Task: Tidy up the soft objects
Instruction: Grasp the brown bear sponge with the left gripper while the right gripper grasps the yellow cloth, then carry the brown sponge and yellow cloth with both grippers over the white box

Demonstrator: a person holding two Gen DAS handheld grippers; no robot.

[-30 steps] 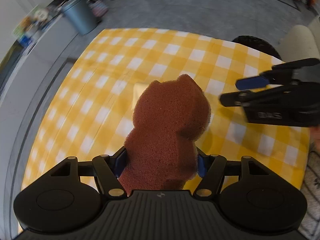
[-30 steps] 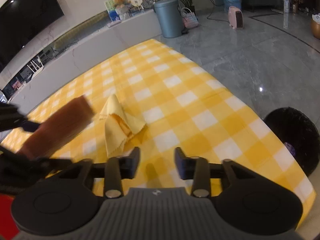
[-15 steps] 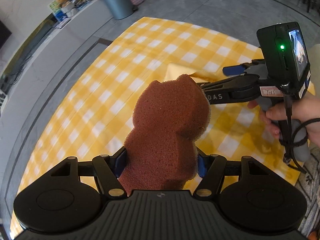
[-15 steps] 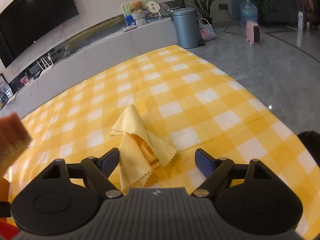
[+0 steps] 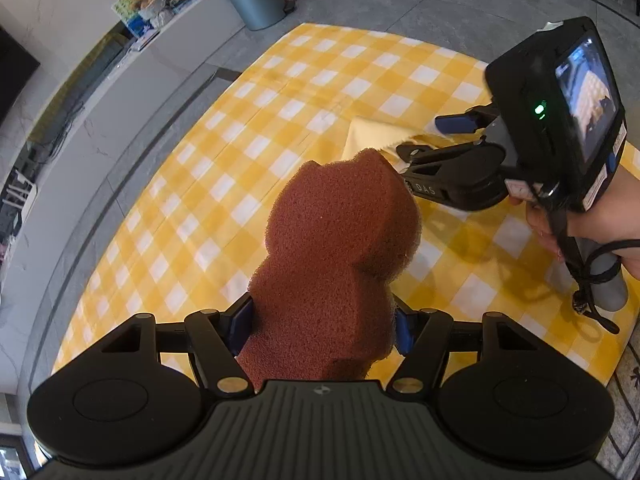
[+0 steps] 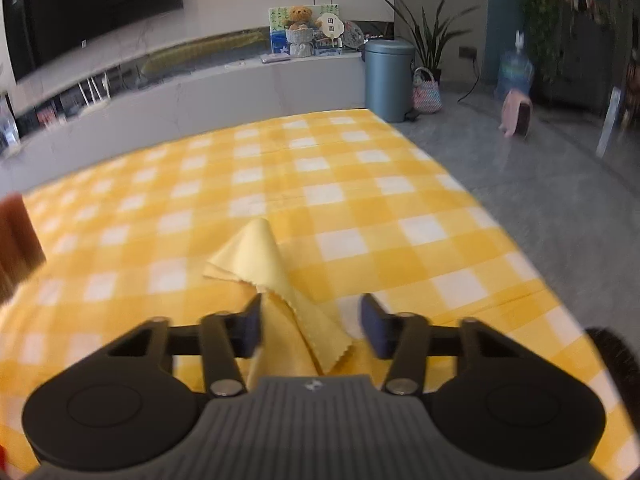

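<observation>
My left gripper [image 5: 323,324] is shut on a brown bear-shaped sponge [image 5: 336,248] and holds it above the yellow checked tablecloth [image 5: 224,184]. A crumpled yellow cloth [image 6: 276,280] lies on the table. My right gripper [image 6: 312,324] is open, its jaws on either side of the cloth's near end, low over the table. In the left wrist view the right gripper [image 5: 428,138] reaches over the cloth [image 5: 372,136] just beyond the sponge. The sponge's edge shows at the far left of the right wrist view [image 6: 16,236].
The table [image 6: 500,280] ends at the right over a grey tiled floor [image 6: 540,168]. A dark round object [image 6: 616,360] sits by the table's right edge. A blue-grey bin [image 6: 388,76] and a low white TV bench [image 6: 200,92] stand beyond.
My right gripper opened wider, then moved forward and down until its jaws straddle the yellow cloth. My left gripper, still holding the sponge, swung so that the right gripper comes into its view.
</observation>
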